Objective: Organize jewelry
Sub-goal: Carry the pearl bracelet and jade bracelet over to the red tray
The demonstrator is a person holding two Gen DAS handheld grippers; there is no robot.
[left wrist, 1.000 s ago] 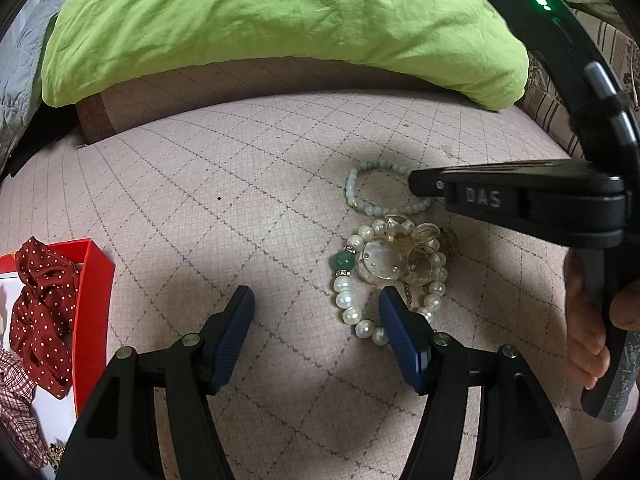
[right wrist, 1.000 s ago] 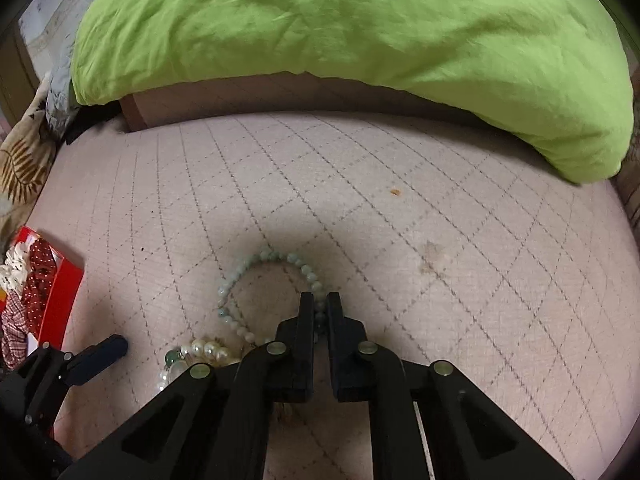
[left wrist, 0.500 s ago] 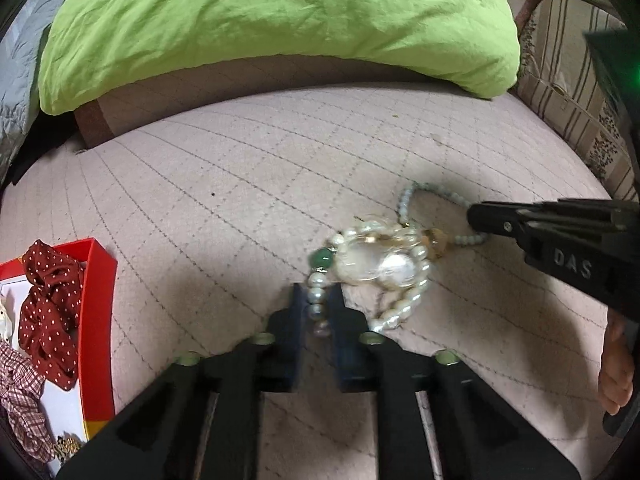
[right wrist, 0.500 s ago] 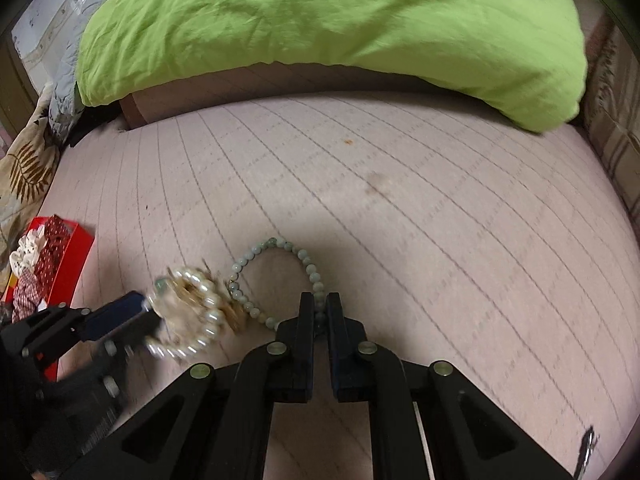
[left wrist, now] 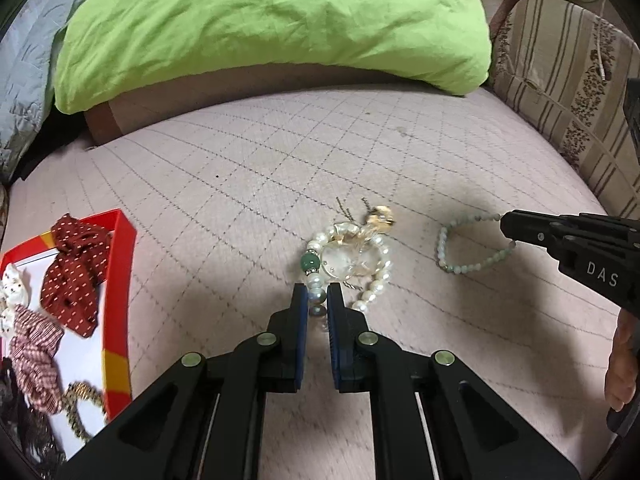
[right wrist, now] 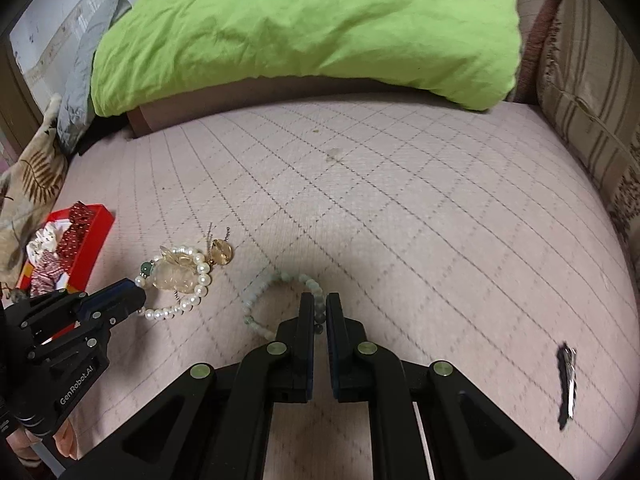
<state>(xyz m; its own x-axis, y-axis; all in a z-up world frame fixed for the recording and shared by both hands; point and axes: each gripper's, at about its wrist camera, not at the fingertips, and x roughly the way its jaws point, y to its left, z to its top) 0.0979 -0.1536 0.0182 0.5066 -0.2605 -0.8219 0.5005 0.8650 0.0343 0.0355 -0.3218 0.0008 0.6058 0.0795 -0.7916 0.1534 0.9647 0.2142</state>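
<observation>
Pearl bracelet (left wrist: pixel 352 264) on bedspread (left wrist: pixel 240 184), bead bracelet (left wrist: pixel 468 248) to its right; box (left wrist: pixel 120 280) far left; pillow (left wrist: pixel 272 20) behind.

both fisheye views are evenly lit by soft indoor light with a warm, pinkish cast; nothing is blown out. straight quilt lines on the bed cover (left wrist: pixel 248 184) bend into curves toward the frame edges, and the corners fall into black vignette. soft dark shadows pool on the cover at centre, under the left gripper (left wrist: pixel 318 304) and the right gripper (right wrist: pixel 320 312). the green pillow (right wrist: pixel 312 28) at top is bright and slightly soft. the right wrist view shows mild motion blur, clearest on a smeared dark clip (right wrist: pixel 568 384) at lower right
</observation>
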